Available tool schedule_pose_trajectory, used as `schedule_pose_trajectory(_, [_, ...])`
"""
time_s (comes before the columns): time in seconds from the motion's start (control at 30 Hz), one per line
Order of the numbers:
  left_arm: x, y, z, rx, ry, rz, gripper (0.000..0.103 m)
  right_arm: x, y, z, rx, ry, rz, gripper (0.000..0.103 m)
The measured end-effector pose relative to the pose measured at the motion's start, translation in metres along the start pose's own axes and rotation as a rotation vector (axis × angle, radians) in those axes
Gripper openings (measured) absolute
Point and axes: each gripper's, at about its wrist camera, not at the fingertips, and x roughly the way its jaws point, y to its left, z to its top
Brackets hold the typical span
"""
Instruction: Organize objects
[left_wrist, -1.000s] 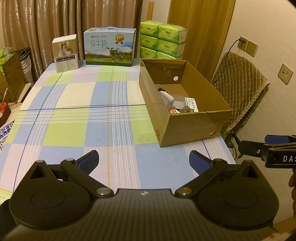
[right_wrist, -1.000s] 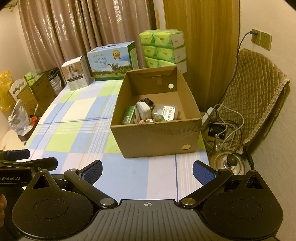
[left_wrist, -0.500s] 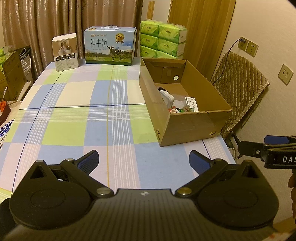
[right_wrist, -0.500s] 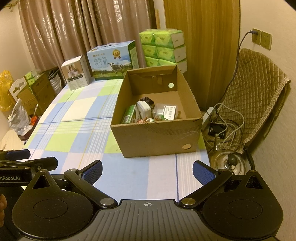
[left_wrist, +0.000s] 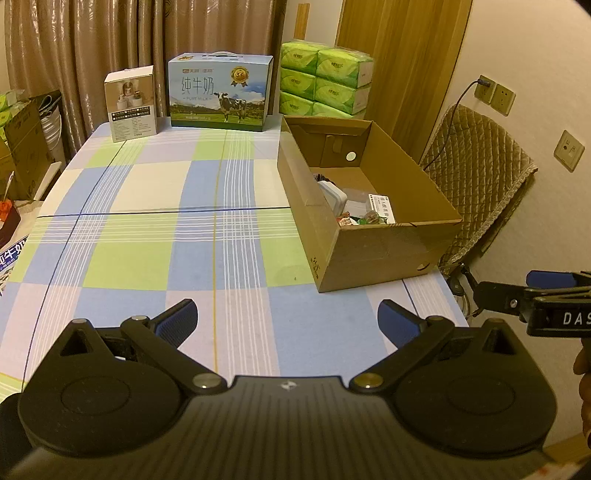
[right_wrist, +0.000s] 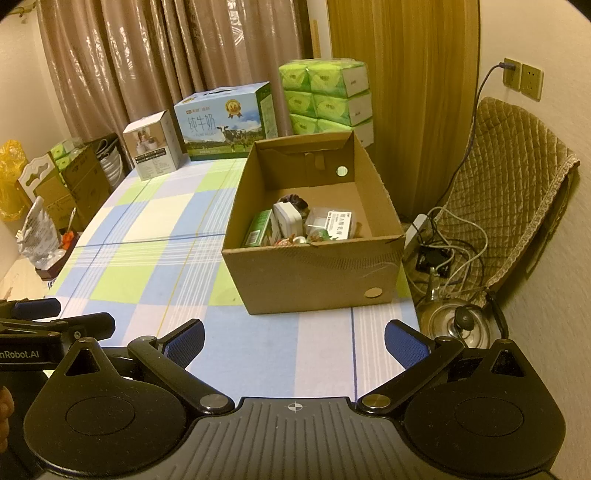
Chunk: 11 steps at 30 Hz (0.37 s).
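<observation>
Small box (left_wrist: 129, 104): upright at the far left corner of the counter (left_wrist: 155, 236), just left of the milk carton.
Milk carton (left_wrist: 219, 92): upright at the far edge, cow picture facing the cameras.
Counter: covered in a blue, green and white check cloth.
Left claw (left_wrist: 286, 319): jaws spread wide, nothing between them, held over the near edge of the counter. Blue pads (left_wrist: 177, 321) face inward. In the right view it shows at the left border (right_wrist: 61, 317).
Tissue packs (left_wrist: 325, 83): green, stacked behind the far edge, beyond the carton box.
Carton box (right_wrist: 314, 269): open-topped, on the right side of the counter, its near wall close to the right edge.
Contents: green pack (right_wrist: 258, 229), white case (right_wrist: 288, 219), labelled clear tub (right_wrist: 332, 221), small wrapped bits (right_wrist: 295, 240), all bunched against the near wall; a dark item behind them cannot be identified.
Right claw (right_wrist: 293, 341): jaws spread wide, gripping nothing, near the counter's near right corner, pointing at the carton box.
Chair (right_wrist: 509, 192): quilted cover, right of the counter; cables (right_wrist: 454, 243) and kettle (right_wrist: 454, 325) on the floor beside it.
</observation>
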Motion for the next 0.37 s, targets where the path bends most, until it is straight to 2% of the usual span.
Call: schedule_pose_trajectory(0.37, [-0.0003,-0.0001,-0.0024,-0.007,0.006,-0.019,0.102,-0.0003,0.0022,-0.0013,0.001,-0.008,0.006,0.101])
